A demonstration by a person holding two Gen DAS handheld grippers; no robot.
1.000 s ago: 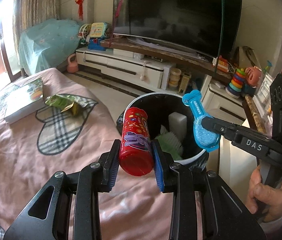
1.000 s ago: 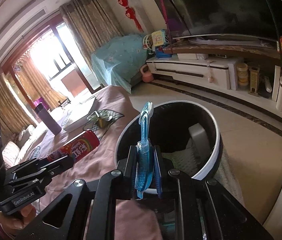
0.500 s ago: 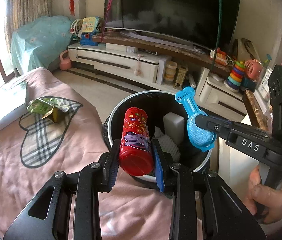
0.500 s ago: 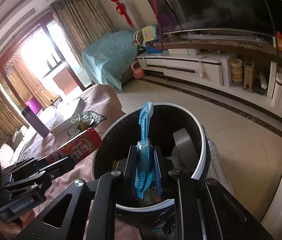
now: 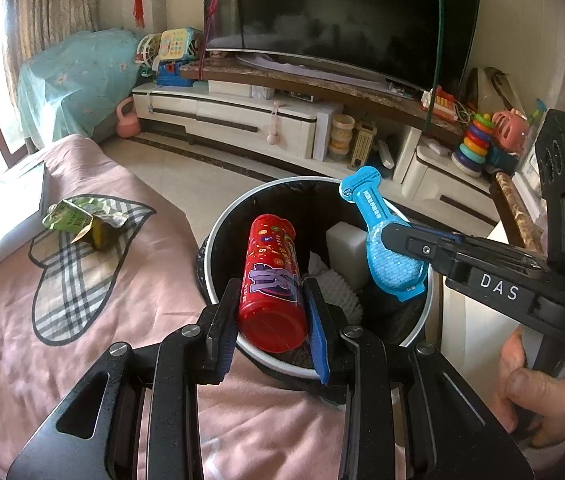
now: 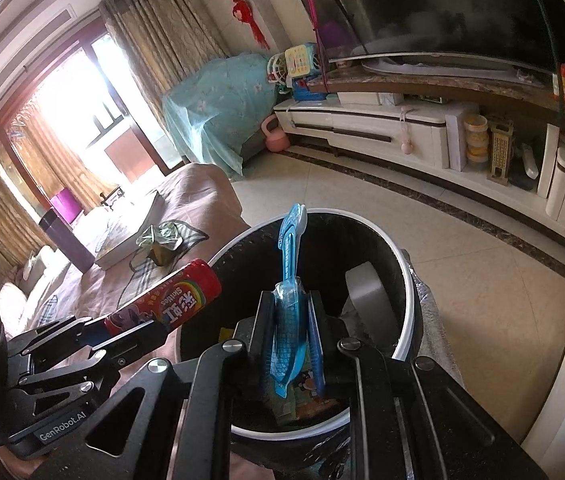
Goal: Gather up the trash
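My left gripper [image 5: 272, 316] is shut on a red Skittles can [image 5: 272, 280] and holds it over the open black trash bin [image 5: 422, 322] with a white rim. The can also shows in the right wrist view [image 6: 170, 306]. My right gripper [image 6: 290, 336] is shut on a flat blue plastic package [image 6: 288, 308], also above the bin's mouth [image 6: 396, 356]. The package shows in the left wrist view [image 5: 384, 244] at the right side of the bin. Inside the bin lie a white block [image 5: 344, 246] and white netting [image 5: 334, 288].
A crumpled green wrapper [image 5: 82, 222] lies on the pink bedspread [image 5: 62, 320] beside a white book [image 5: 10, 204]. A purple bottle [image 6: 66, 242] stands further back. A TV stand [image 5: 266, 120] with toys runs along the far wall. A white cabinet [image 6: 562, 380] is right of the bin.
Both grippers have moved forward over the bin with their loads. The bin now lies directly under the can and the blue package.
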